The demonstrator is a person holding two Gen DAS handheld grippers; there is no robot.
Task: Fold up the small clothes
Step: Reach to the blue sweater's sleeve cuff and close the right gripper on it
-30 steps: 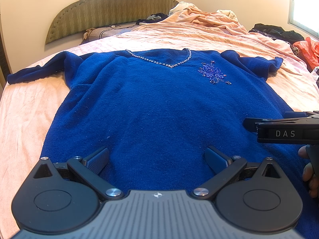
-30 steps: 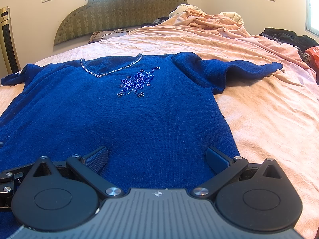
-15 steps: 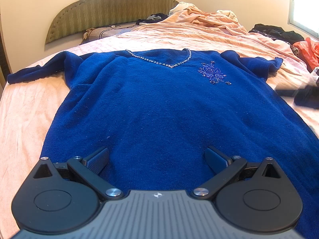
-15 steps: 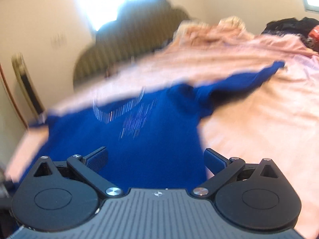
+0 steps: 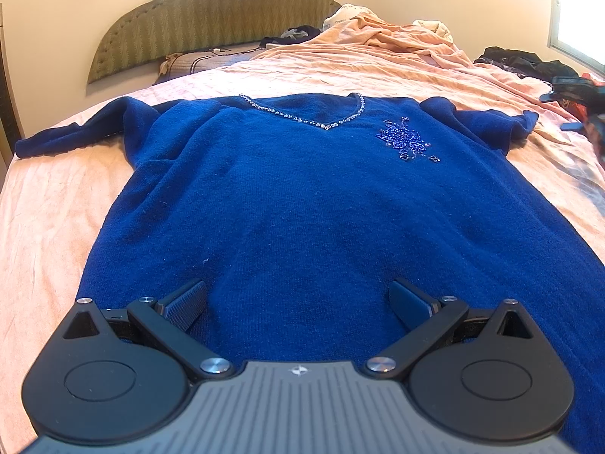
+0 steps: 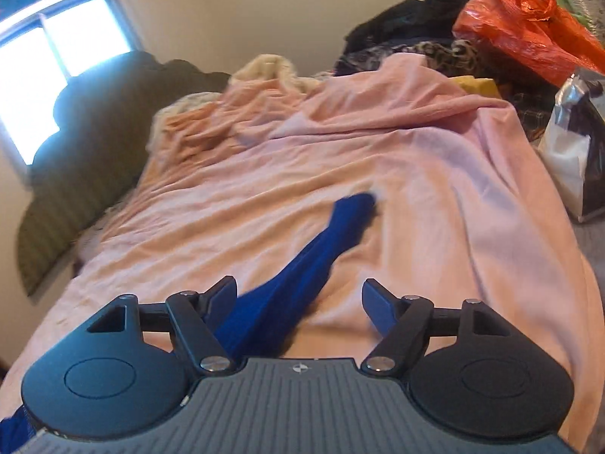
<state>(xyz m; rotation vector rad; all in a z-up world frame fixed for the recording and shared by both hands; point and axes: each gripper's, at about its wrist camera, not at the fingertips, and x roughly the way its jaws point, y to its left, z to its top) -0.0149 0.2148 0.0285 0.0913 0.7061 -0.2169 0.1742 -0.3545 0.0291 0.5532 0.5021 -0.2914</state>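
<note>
A dark blue sweater with a beaded V-neck and a beaded flower lies flat, front up, on the pink bedsheet, sleeves spread to both sides. My left gripper hovers open over its lower hem, nothing between the fingers. In the right wrist view my right gripper is open above the sweater's right sleeve, which runs away from the jaws to its cuff. That gripper also shows as a dark blur at the far right of the left wrist view.
A padded headboard stands at the far end with rumpled pink bedding heaped near it. Dark clothes, an orange plastic bag and a white-and-black bag crowd the bed's right side.
My right gripper swung fast from the sweater's lower body to the right sleeve and now faces along it. The left gripper and the sweater have stayed still.
</note>
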